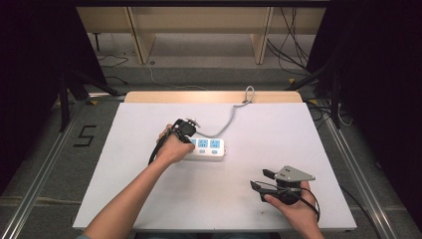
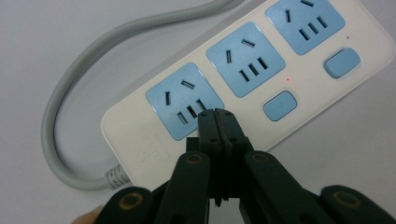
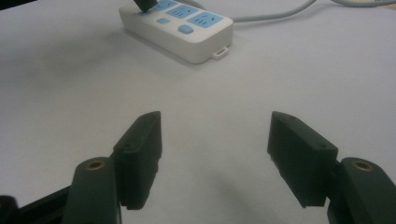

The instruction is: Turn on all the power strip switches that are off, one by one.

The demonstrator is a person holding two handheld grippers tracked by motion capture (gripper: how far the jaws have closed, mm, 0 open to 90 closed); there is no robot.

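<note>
A white power strip with three blue sockets and blue buttons lies in the middle of the white table. Its grey cable runs off over the far edge. My left gripper points down at the strip's left end. In the left gripper view this gripper is shut with nothing between its jaws, its tips over the edge of the nearest socket of the power strip. A small red light glows on the strip. My right gripper rests open near the front right of the table, and the right gripper faces the power strip from a distance.
The cable loops beside the strip's end. Behind the table stand a wooden bench and loose floor cables. A black "5" mark lies on the floor at the left. Metal rails flank the table.
</note>
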